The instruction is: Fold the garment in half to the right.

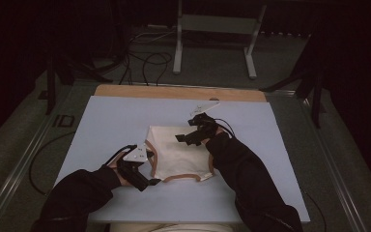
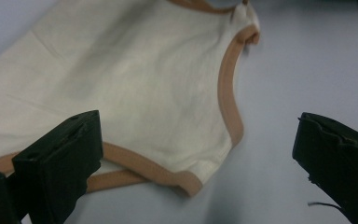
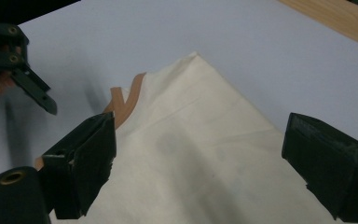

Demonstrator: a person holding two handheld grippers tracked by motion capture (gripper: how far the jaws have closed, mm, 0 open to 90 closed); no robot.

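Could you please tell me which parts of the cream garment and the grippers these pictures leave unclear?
- Cream garment: near right corner in the high view, hidden by the right sleeve.
- Garment's left part in the left gripper view, cut by the edge.
- Left gripper: jaw tips in the high view, too dark and small.

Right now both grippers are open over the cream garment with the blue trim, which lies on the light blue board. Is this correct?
Not quite: the trim is tan, not blue, as the left gripper view shows. The rest holds: the left gripper and the right gripper are open over the cream garment on the light blue board.
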